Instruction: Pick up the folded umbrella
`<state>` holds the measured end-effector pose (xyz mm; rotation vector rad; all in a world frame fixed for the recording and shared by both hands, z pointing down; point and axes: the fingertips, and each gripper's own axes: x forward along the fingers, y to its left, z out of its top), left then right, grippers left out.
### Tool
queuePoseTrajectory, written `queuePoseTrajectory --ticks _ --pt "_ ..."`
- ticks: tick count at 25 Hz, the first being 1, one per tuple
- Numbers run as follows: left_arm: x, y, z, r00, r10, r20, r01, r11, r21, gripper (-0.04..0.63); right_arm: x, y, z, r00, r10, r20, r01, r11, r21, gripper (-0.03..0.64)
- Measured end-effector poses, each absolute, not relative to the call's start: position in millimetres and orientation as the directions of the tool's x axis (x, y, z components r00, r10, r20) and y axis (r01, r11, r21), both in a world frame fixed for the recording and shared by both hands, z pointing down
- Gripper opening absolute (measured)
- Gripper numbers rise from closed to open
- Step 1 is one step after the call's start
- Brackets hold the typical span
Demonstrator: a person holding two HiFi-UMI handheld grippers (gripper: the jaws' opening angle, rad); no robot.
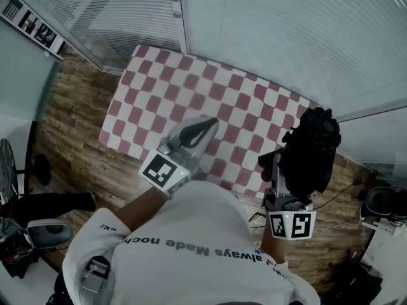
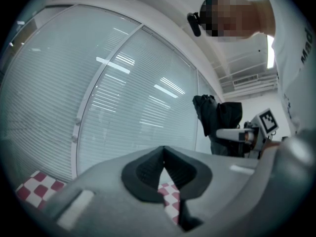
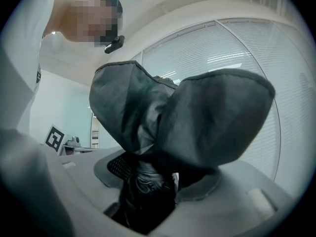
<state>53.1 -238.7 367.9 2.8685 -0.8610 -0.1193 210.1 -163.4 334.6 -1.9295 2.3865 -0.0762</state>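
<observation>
Right claw pinches the folded umbrella low down, long axis upright (loose fabric bunched on top), above the table; left claw pressed together, empty

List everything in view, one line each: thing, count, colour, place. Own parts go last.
Table: one, red-and-white checked top, centre.
Folded umbrella: one, black, held up at the table's right end.
Window blinds: white, beyond the table.
Floor: brown wood, around the table.
Fan: one, dark, far left, partly in view.
Shirt: one, white, bottom centre.
Left claw: one, grey, shut and empty, over the table's near edge.
Right claw: one, grey, shut on the folded umbrella.
</observation>
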Motion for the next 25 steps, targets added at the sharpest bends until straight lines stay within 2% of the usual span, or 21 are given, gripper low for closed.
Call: queuePoseTrajectory --ticks 25 --pt "54.7 -235.9 369.0 0.833 -0.553 -0.03 -0.541 -0.824 0.17 0.003 214.0 -163.8 332.0 -0.202 -0.979 -0.026 -0.974 0.203 -0.099 0.25"
